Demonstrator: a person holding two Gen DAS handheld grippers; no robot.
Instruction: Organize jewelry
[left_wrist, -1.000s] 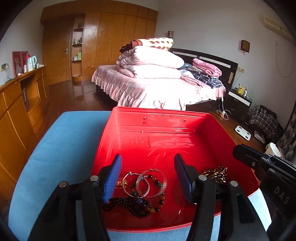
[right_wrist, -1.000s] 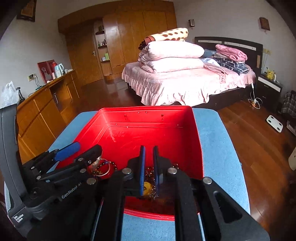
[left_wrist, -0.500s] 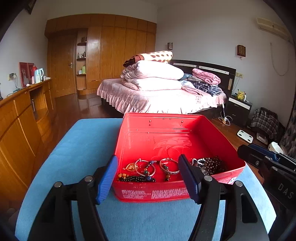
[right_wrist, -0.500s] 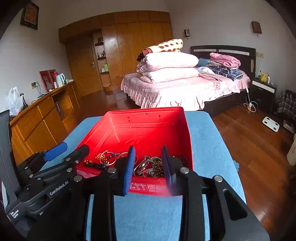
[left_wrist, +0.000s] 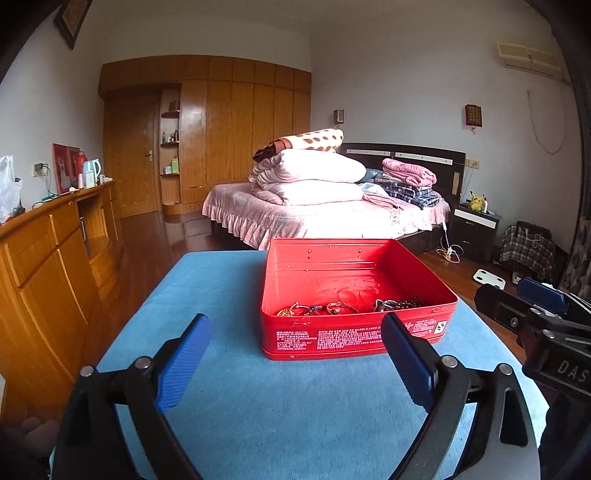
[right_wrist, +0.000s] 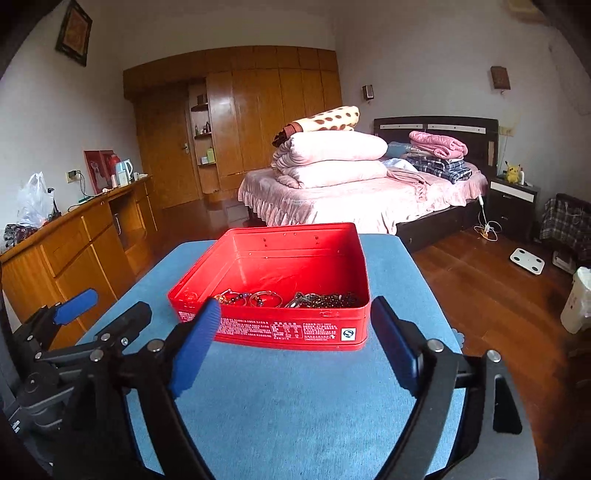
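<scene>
Left gripper (left_wrist: 293, 363) and right gripper (right_wrist: 295, 345) are hovering at the lower centre of their views, both spread wide and grasping nothing. Beyond them, the red tin (left_wrist: 354, 334) is sitting on the blue desk (left_wrist: 236, 295) at mid-frame. Bracelets and beads (right_wrist: 286, 298) are lying along its near wall.

Right gripper (right_wrist: 291, 347) spread wide, empty, short of red tin (right_wrist: 273, 325) on blue tabletop (right_wrist: 295, 406). Bangles and bead strands (right_wrist: 288, 298) along tin's near wall. Left gripper (right_wrist: 99, 310) at left edge.
</scene>
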